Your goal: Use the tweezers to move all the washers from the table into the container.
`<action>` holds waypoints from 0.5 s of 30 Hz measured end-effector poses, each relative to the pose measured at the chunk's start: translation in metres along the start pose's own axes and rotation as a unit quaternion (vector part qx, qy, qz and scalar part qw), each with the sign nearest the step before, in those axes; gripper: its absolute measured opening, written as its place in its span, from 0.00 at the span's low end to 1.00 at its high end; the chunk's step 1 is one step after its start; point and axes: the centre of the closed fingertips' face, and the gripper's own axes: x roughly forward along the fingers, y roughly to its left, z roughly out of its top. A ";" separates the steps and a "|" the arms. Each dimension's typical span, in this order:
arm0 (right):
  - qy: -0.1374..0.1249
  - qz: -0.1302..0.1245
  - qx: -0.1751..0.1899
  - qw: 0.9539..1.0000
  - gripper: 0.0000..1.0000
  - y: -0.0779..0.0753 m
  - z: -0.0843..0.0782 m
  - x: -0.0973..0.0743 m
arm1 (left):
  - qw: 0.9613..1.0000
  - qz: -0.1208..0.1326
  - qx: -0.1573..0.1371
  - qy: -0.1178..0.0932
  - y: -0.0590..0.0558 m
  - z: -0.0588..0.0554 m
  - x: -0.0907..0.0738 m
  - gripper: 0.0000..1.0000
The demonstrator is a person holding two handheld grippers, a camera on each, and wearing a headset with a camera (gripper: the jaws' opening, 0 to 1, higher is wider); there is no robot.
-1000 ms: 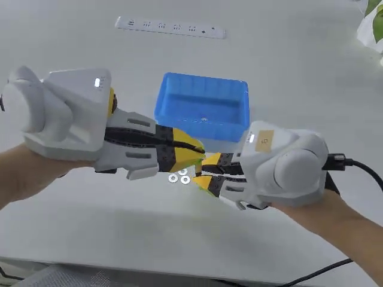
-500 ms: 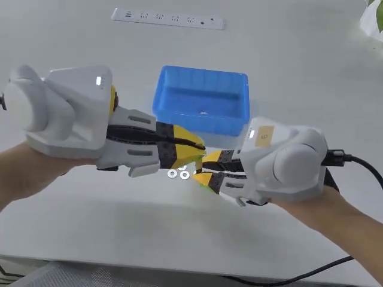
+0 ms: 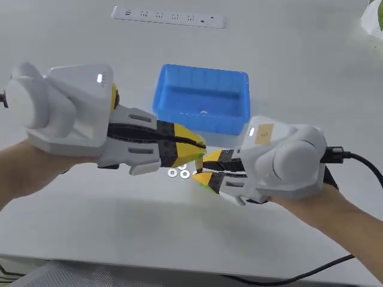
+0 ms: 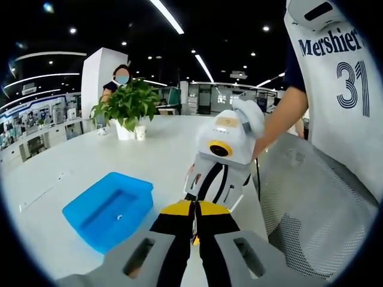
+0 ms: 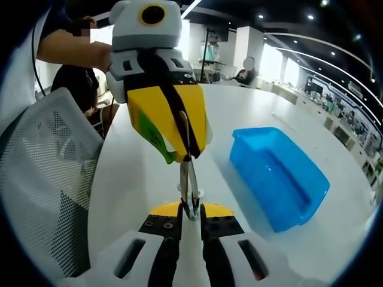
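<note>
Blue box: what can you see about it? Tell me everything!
The blue box is a shallow rectangular tray, plastic by its look, with an open top and low walls. It sits flat on the white table, just beyond the loose washers. One small shiny piece, maybe a washer, lies inside. Nothing else touches it.

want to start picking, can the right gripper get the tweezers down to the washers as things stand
Probably not yet: the tweezers look clamped by both the right gripper and the left gripper, which sits close above the washers.
</note>
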 end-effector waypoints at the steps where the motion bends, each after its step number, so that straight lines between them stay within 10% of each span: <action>1: 0.001 0.002 0.002 1.000 0.14 0.001 -0.001 0.000 | 1.000 -0.001 0.000 0.001 -0.001 0.000 0.000 0.05; 15: 0.004 0.007 0.001 1.000 0.15 0.004 -0.002 0.001 | 1.000 -0.006 -0.002 0.005 -0.003 -0.003 0.000 0.05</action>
